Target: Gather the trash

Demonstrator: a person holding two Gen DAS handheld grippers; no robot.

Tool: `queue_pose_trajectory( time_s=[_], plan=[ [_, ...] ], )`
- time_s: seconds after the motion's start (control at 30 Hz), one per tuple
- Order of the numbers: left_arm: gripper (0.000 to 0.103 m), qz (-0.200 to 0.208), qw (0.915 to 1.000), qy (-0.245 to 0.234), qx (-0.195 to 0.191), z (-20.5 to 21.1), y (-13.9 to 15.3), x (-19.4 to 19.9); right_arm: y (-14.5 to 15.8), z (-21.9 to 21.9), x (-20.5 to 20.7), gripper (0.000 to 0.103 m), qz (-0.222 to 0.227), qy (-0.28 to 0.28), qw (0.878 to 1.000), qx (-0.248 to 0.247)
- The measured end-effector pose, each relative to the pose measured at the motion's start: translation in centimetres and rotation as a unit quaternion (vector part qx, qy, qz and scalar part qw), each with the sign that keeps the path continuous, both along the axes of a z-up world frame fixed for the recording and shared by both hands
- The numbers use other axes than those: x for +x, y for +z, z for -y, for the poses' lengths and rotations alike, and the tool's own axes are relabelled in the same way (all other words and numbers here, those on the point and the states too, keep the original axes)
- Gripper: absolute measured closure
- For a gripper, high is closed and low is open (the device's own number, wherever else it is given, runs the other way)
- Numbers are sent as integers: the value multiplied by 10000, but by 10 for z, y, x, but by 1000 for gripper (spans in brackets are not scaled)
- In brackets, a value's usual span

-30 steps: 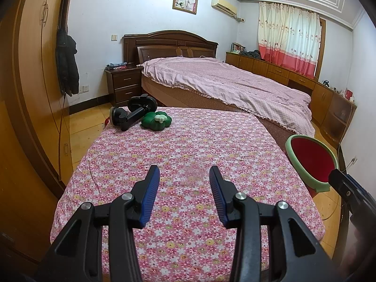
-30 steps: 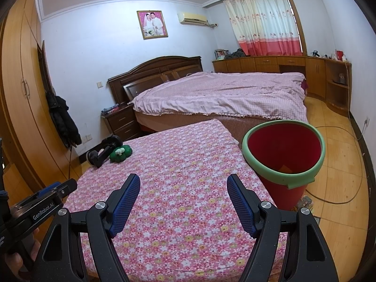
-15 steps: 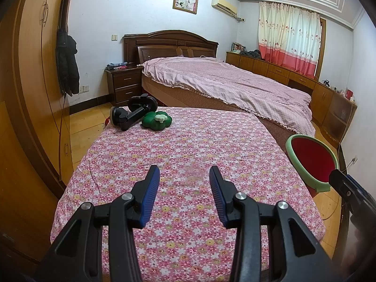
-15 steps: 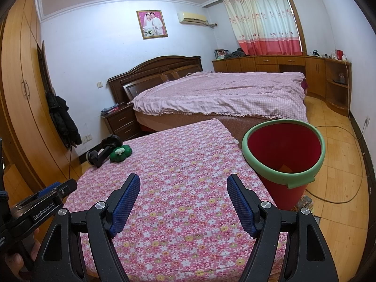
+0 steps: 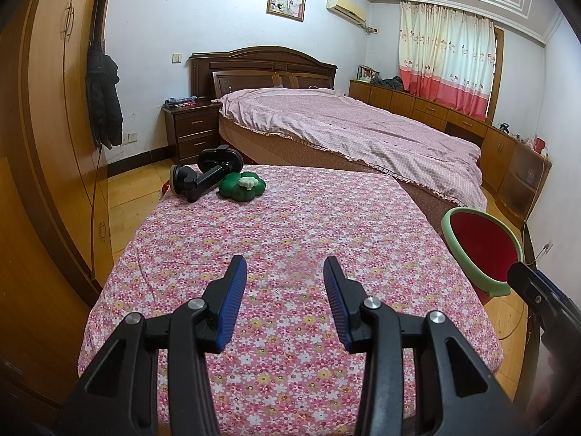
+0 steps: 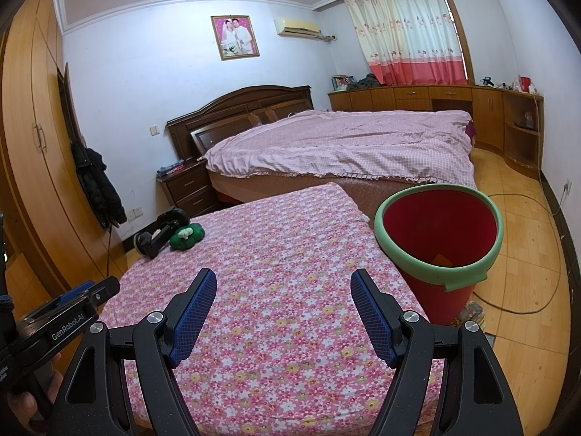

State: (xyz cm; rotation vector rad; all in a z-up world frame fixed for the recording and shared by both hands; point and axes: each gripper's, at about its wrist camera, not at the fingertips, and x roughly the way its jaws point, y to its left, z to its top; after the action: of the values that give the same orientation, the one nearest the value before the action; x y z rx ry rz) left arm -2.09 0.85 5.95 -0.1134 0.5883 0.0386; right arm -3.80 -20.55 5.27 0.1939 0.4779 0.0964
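Note:
A red bin with a green rim [image 6: 439, 232] stands on the floor at the table's right side, with a scrap of paper inside; it also shows in the left wrist view [image 5: 479, 250]. My left gripper [image 5: 285, 269] is open and empty above the near part of the floral tablecloth [image 5: 290, 225]. My right gripper [image 6: 283, 281] is open and empty above the same cloth [image 6: 276, 250], left of the bin. A green flower-shaped object [image 5: 242, 186] and a black phone holder [image 5: 203, 178] lie at the far left corner of the table.
A bed with a pink checked cover [image 5: 356, 134] stands behind the table. A wooden wardrobe [image 5: 47, 127] with a hanging black jacket [image 5: 103, 98] is on the left, a nightstand [image 5: 192, 132] beside the bed. A cable [image 6: 523, 210] runs on the wooden floor at right.

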Motion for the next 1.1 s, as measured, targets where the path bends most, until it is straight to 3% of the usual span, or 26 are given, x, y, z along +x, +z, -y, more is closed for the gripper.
queue_pose_trajectory(
  time_s=[1.1],
  plan=[
    [59, 33, 10000, 19, 34, 1, 4, 0, 0, 0, 0, 26, -4, 2, 10000, 11]
  ],
)
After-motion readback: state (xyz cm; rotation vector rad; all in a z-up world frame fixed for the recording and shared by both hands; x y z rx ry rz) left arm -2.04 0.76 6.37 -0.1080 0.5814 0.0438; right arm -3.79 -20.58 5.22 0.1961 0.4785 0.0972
